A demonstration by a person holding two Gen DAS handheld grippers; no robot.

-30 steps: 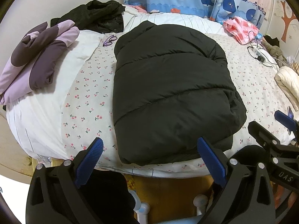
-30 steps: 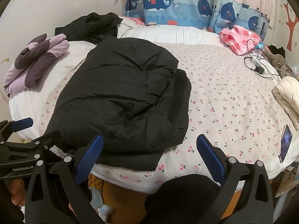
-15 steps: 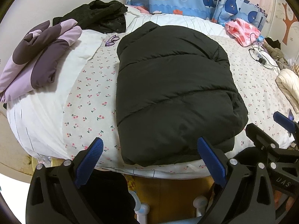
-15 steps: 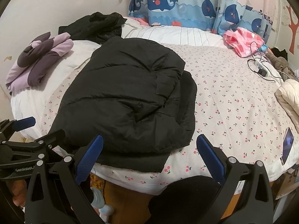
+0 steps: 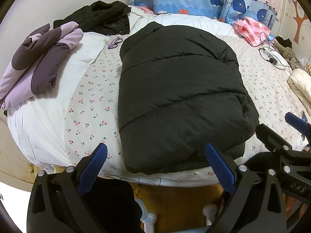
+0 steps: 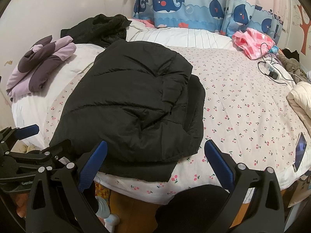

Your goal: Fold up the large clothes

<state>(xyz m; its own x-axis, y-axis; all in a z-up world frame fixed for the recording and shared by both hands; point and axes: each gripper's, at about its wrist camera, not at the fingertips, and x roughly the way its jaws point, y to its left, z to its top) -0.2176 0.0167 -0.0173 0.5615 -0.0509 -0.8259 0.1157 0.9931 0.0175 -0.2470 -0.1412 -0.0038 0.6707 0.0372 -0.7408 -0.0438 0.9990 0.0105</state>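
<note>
A black puffer jacket [image 5: 175, 97] lies folded into a thick rectangle on the cherry-print bed sheet [image 5: 91, 104], its near hem at the bed's front edge. It also shows in the right wrist view [image 6: 132, 106], with a folded layer sticking out at its right and front. My left gripper [image 5: 155, 153] is open and empty, just short of the jacket's near hem. My right gripper [image 6: 155, 151] is open and empty, over the jacket's near right corner. Each gripper shows at the edge of the other's view.
A folded purple jacket [image 5: 38, 62] lies at the left, a crumpled black garment [image 5: 101, 17] behind it, purple glasses [image 5: 115, 42] beside the jacket. Pink cloth [image 6: 252, 40], a power strip with cable [image 6: 272, 69], a cream jacket [image 6: 301, 101] and a phone [image 6: 300, 151] lie at the right.
Both grippers have moved slightly closer to the bed and the jacket. The jacket has not moved and both grippers stay open.
</note>
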